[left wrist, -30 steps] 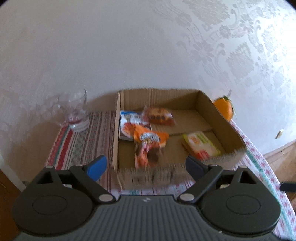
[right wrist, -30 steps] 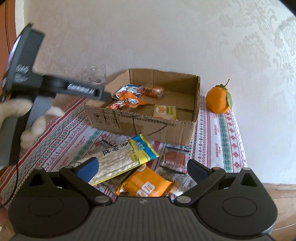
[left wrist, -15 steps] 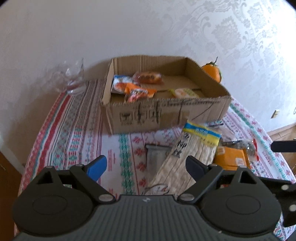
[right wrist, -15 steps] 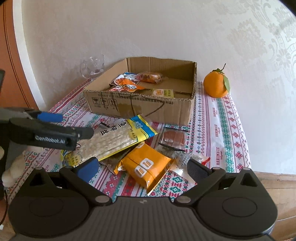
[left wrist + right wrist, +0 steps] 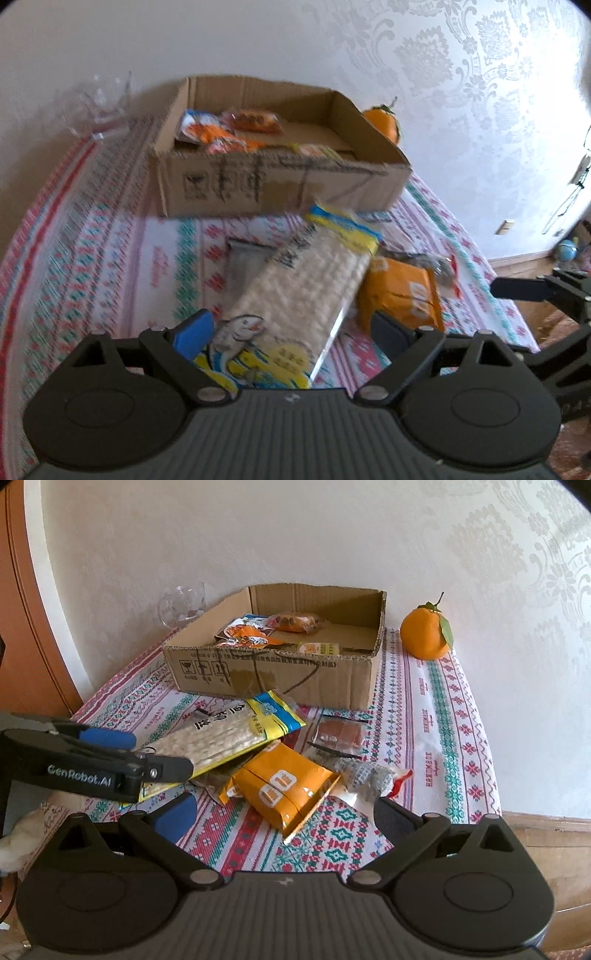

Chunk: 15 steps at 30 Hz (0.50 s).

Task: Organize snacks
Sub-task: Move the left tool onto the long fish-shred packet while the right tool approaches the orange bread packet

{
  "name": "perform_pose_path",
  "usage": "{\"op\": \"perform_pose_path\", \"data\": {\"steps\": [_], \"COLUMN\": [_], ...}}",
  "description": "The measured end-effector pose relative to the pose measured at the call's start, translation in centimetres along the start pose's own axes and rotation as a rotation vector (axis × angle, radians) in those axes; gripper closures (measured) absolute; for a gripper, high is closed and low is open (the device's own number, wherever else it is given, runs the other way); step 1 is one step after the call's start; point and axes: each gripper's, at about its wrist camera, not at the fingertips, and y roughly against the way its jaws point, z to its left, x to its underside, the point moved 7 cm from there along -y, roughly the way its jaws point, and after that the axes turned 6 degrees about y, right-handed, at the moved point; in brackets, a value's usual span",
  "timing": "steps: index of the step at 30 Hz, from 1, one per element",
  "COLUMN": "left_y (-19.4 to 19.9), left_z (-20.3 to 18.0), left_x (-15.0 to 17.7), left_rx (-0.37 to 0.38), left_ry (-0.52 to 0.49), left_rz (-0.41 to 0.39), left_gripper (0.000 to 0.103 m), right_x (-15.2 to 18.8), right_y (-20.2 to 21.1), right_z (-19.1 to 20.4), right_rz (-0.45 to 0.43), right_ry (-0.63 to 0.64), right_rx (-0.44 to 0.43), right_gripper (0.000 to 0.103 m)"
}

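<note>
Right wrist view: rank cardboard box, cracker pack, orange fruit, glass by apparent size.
1. cardboard box
2. cracker pack, partly hidden by the left gripper
3. orange fruit
4. glass, close to the fruit in size and further back, so the last two are unsure.

The box (image 5: 273, 675) stands at the back of the table, its right half bare inside, packets (image 5: 258, 631) crowding its left half. In front of the box a heap of snacks (image 5: 280, 779) fills the cloth (image 5: 443, 738). Right of the box, an orange (image 5: 424, 635) blocks the far corner; left of it, a glass (image 5: 183, 603). The left gripper (image 5: 147, 755) reaches over the heap's left side
</note>
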Motion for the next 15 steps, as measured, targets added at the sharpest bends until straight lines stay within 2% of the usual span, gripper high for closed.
{"op": "perform_pose_path", "data": {"steps": [5, 8, 13, 15], "left_y": [0.6, 0.5, -0.4, -1.0], "left_z": [-1.1, -1.5, -2.3, -2.6], "left_x": [1.0, 0.5, -0.2, -0.3], "left_rx": [0.035, -0.028, -0.067, -0.079], "left_ry": [-0.021, -0.073, -0.152, -0.176], "left_rz": [0.03, -0.004, -0.032, -0.022], "left_gripper": [0.011, 0.011, 0.014, 0.021], "right_x": [0.3, 0.5, 1.0, 1.1], "right_y": [0.3, 0.4, 0.7, 0.8], "right_z": [-0.7, -1.1, -1.7, -2.0], "right_rz": [-0.007, -0.006, -0.003, -0.003], "right_ry": [-0.016, -0.024, -0.034, -0.041], "right_rx": [-0.001, 0.0, 0.0, 0.001], "right_gripper": [0.0, 0.0, 0.0, 0.0]}}
